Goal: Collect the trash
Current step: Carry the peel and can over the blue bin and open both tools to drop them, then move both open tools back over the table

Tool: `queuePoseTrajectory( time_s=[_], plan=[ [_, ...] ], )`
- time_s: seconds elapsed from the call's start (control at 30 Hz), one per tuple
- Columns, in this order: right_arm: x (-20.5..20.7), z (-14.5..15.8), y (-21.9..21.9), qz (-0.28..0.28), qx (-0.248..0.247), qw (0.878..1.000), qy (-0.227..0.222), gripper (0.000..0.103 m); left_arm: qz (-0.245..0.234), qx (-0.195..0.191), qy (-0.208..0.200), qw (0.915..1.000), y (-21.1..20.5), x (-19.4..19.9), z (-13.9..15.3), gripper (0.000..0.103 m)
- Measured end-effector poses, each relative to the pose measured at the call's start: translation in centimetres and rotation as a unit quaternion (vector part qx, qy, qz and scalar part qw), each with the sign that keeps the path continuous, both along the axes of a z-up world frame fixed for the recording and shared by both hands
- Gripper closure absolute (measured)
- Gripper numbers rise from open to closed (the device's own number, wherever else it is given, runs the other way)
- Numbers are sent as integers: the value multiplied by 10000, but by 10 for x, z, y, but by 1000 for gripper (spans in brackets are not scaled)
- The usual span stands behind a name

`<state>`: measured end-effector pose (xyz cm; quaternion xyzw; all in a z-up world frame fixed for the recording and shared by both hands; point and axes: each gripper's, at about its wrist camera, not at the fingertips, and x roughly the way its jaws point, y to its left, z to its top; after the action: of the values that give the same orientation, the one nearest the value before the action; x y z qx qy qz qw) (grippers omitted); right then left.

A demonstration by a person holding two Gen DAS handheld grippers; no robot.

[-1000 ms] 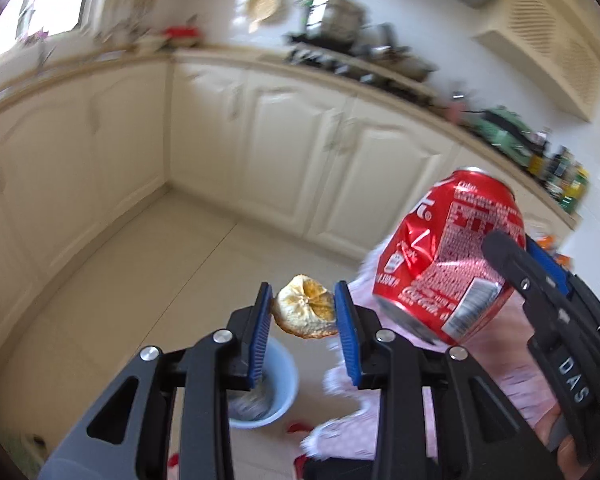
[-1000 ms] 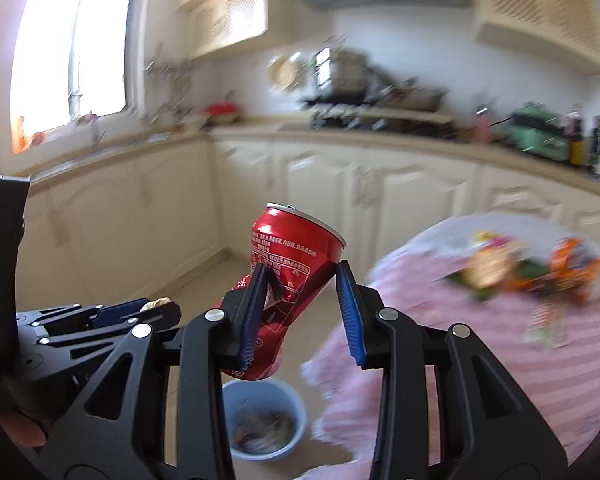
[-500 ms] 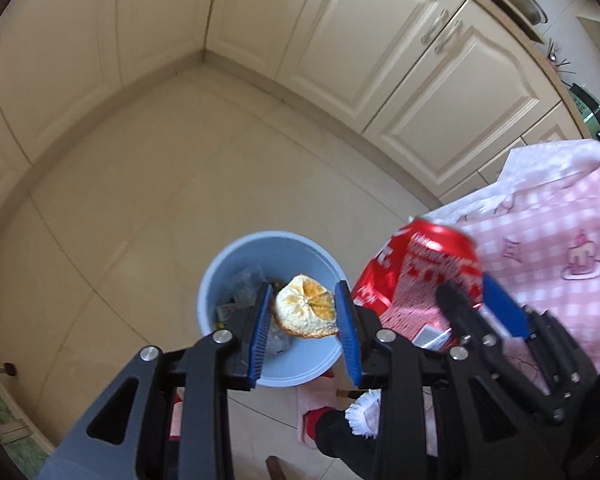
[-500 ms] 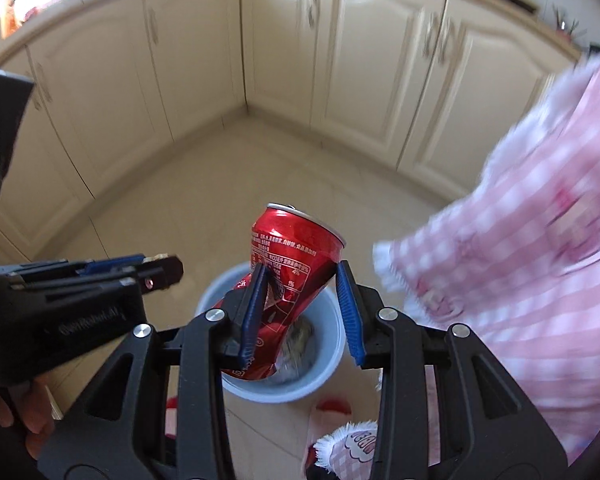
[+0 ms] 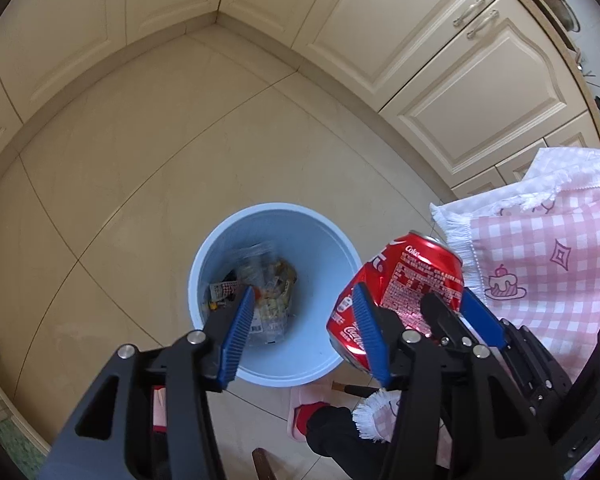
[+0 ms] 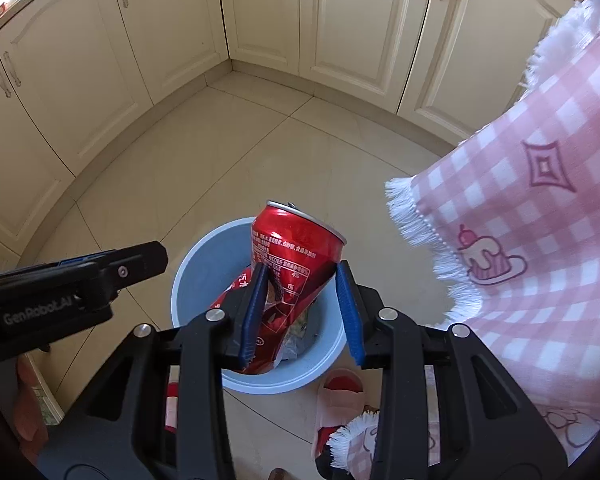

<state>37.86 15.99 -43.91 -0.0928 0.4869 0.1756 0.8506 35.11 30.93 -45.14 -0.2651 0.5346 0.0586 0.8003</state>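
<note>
The tiled floor [image 5: 148, 152] fills most of both views, with cream cabinets [image 5: 432, 60] running from nine round to two o'clock. A pink checked tablecloth [image 6: 540, 216] hangs in at three o'clock. At the centre of the floor stands the blue bin [image 5: 324, 240], which already holds wrappers and scraps [image 5: 266, 288], so part of the collecting looks done. The right gripper [image 6: 302, 310] hangs above the bin with its jaws narrow and clamped on a dented red cola can [image 6: 296, 256], tilted with its top toward twelve o'clock; dropping it is judged the step left. The left gripper [image 5: 306, 330] sits directly over the bin, its jaws opening with nothing between them.
</note>
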Motion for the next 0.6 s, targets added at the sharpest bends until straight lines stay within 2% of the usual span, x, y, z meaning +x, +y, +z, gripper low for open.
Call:
queuePoseTrajectory(
  time_s=[0.27, 0.6],
  plan=[
    [3, -6, 7, 48, 43, 9999, 83, 71, 75, 146, 282, 9995, 2, 11, -10, 52],
    [6, -4, 18, 34, 94, 9999, 40, 71, 62, 187, 318, 9993, 5, 9, -9, 52]
  ],
)
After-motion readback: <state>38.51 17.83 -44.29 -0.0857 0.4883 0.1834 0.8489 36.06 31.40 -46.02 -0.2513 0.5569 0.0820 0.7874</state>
